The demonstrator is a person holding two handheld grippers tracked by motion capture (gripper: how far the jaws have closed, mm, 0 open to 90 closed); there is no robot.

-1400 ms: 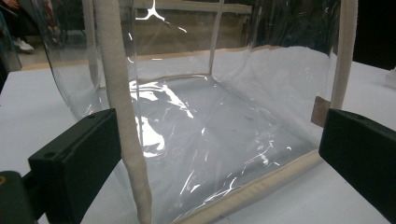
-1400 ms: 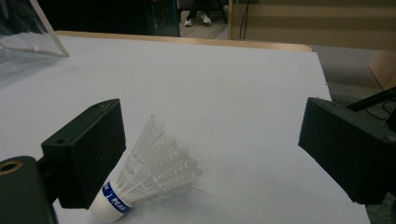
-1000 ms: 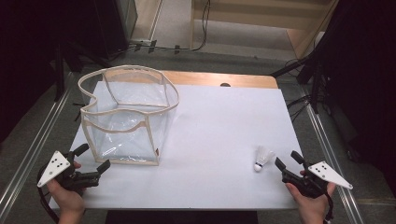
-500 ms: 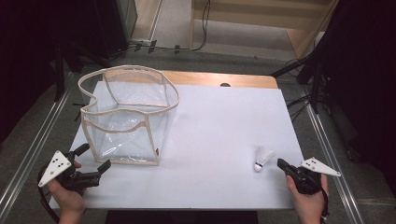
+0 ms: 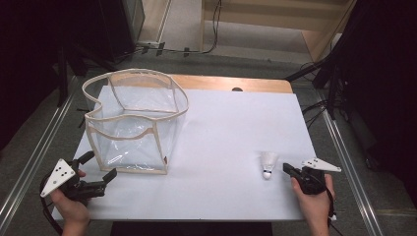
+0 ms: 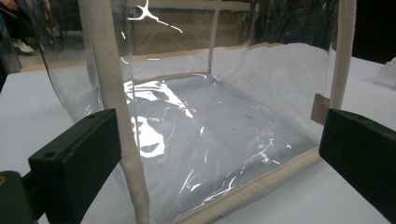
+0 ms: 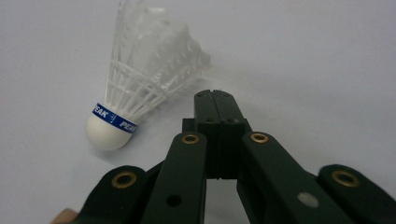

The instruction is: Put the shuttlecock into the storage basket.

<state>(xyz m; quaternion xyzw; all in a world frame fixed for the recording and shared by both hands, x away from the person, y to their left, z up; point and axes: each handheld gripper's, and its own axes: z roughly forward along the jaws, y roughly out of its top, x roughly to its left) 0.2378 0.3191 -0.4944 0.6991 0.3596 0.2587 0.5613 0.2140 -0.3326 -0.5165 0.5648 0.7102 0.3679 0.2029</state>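
You brought the right gripper (image 7: 215, 100), jaws together and empty, beside the white feathered shuttlecock (image 7: 140, 70) lying on the white table (image 5: 221, 147); your left gripper (image 5: 101, 167), jaws apart, faced the clear plastic bag (image 5: 133, 123), presumably its destination.

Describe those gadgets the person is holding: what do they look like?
Each hand-held gripper, left and right, is black, with two blocky jaws on hinged bars. Brass-coloured rivets dot the bars in the right gripper view. A pale three-cornered plate with small dark dots sits on top of each, and a dark cable trails from it. The forearms that show are bare, with no sleeves.
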